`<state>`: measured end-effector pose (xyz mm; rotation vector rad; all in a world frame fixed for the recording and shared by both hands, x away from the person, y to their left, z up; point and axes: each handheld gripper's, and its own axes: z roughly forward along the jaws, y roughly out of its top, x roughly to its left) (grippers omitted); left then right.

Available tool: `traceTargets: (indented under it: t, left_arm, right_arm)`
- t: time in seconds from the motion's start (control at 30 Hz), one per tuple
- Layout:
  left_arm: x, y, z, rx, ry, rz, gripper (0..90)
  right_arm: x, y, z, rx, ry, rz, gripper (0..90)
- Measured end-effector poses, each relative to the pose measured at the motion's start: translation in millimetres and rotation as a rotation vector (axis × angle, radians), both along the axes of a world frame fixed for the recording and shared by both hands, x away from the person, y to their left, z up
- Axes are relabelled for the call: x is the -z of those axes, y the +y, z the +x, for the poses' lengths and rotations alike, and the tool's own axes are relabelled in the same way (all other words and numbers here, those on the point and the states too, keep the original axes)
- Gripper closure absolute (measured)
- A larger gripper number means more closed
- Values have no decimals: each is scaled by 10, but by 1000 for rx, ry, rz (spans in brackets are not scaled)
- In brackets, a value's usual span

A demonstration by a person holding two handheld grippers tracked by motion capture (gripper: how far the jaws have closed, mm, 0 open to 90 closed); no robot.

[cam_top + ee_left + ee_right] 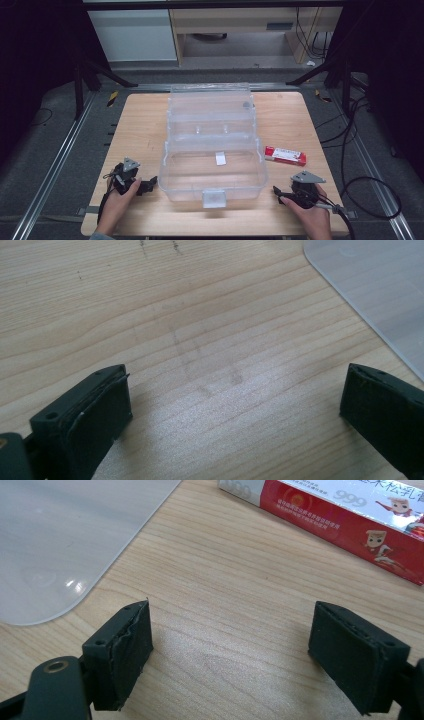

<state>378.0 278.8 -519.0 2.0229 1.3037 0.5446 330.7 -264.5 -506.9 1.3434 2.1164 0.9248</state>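
Both tools released: left tool, right tool flank clear box; red carton beside.

Both hand-held grippers gape (empty).

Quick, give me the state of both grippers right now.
Left gripper: open, nothing between its jaws, over bare table.
Right gripper: open, holding nothing.

Overhead light is brightening the desk while everything around it is sinking into darkness. Glare is shining off the clear box. In both gripper views, the black jaws nearest the lens are looking soft.
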Motion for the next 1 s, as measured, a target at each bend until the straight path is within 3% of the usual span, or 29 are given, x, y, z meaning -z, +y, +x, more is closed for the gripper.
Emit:
traceTargets:
  t: [0.17, 0.27, 0.3, 0.37, 0.5, 0.6, 0.63, 0.8, 0.83, 0.9, 1.0]
  left_arm:
    - [-2, 1, -2, 3, 2, 3, 0]
    - [-2, 1, -2, 3, 2, 4, 0]
    - [-2, 1, -2, 4, 2, 4, 0]
    - [-2, 1, -1, 5, 2, 3, 0]
    - [-3, 2, -1, 7, 1, 5, 0]
    - [-2, 0, -2, 6, 2, 4, 0]
    - [-3, 0, 0, 7, 2, 4, 0]
    - [-2, -1, 0, 9, 2, 3, 0]
    - [-2, -1, 0, 9, 2, 4, 0]
    - [-2, -2, 0, 11, 1, 4, 0]
    - [-2, -3, -1, 12, 1, 5, 0]
  right_arm:
    - [-12, -14, 8, -6, 12, -1, 177]
    - [-77, -76, 72, -21, 56, -31, 158]
    - [-177, -146, 124, -24, 47, -54, 156]
    - [-226, -174, 146, -25, 46, -54, 147]
    - [-546, -374, 362, -47, 37, -29, 110]
    - [-633, -440, 479, -66, 40, -12, 97]
    - [-675, -466, 575, -90, 36, -30, 99]
    - [-701, -443, 760, -170, 17, -10, 101]
    - [-688, -427, 807, -182, 18, -17, 104]
    - [-624, -408, 955, -193, 39, -76, 101]
    - [-577, -427, 1046, -191, 67, -93, 100]
